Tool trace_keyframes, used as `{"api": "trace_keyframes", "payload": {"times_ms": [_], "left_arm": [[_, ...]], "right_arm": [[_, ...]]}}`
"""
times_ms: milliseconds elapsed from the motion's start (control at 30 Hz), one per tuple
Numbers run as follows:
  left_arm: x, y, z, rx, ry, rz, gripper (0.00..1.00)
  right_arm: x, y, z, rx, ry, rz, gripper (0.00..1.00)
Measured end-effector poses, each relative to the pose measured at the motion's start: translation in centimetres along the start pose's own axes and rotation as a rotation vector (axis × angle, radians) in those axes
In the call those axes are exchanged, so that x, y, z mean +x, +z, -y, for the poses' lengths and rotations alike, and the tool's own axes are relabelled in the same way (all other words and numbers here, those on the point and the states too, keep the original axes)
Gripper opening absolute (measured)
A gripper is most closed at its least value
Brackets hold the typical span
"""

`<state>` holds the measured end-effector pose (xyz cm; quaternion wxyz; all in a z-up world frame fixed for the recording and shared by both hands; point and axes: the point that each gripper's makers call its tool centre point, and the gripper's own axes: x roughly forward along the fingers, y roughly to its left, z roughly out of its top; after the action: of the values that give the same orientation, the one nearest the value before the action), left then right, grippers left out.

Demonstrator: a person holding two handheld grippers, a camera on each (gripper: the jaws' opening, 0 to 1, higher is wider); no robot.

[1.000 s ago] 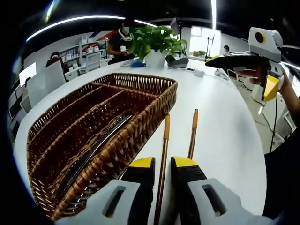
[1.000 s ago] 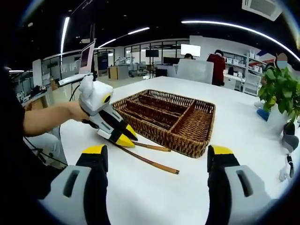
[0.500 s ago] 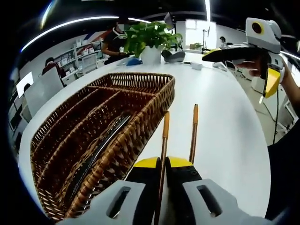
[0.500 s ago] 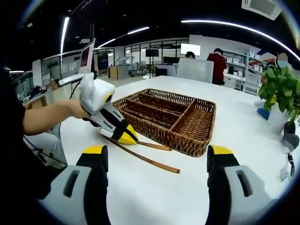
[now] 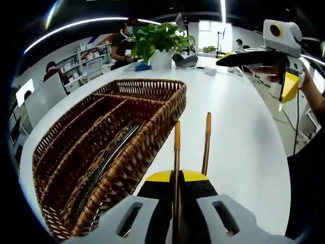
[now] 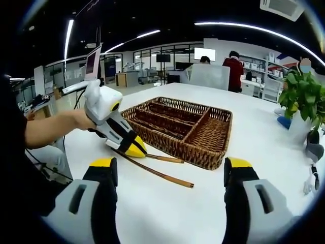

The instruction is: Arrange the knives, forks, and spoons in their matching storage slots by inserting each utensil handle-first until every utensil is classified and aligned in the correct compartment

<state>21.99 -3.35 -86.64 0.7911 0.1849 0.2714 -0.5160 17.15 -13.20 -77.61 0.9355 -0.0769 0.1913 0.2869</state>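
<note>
A divided wicker basket (image 5: 167, 114) (image 6: 213, 152) stands on the white table (image 5: 238, 137). A dark utensil (image 5: 104, 165) lies in one of its long slots. Two brown-handled utensils lie on the table beside the basket's long wall. My left gripper (image 5: 176, 175) (image 6: 133, 148) is shut on the nearer handle (image 5: 176, 145), low at the table. The second handle (image 5: 206, 142) (image 6: 165, 176) lies free just to its right. My right gripper (image 6: 170, 168) (image 5: 261, 56) is held wide open above the table, apart from the basket, with nothing between its jaws.
A potted plant (image 5: 162, 43) (image 6: 302, 96) stands on the far side of the table, with a dark object (image 5: 185, 60) beside it. A person's forearm (image 6: 56, 127) reaches in from the left. Desks, monitors and people fill the room behind.
The left jaws have come together on the nearer handle, which lay in an open gap one second ago. The right gripper has stayed open and nearly still.
</note>
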Motion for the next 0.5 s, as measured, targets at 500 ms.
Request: {"api": "trace_keyframes", "payload": {"times_ms": [500], "left_arm": [[-2.9, 1.9, 1.1, -0.006, -0.019, 0.052, 0.03]], "right_arm": [[0.5, 1.1, -0.9, 0.005, 0.016, 0.024, 0.86]]}}
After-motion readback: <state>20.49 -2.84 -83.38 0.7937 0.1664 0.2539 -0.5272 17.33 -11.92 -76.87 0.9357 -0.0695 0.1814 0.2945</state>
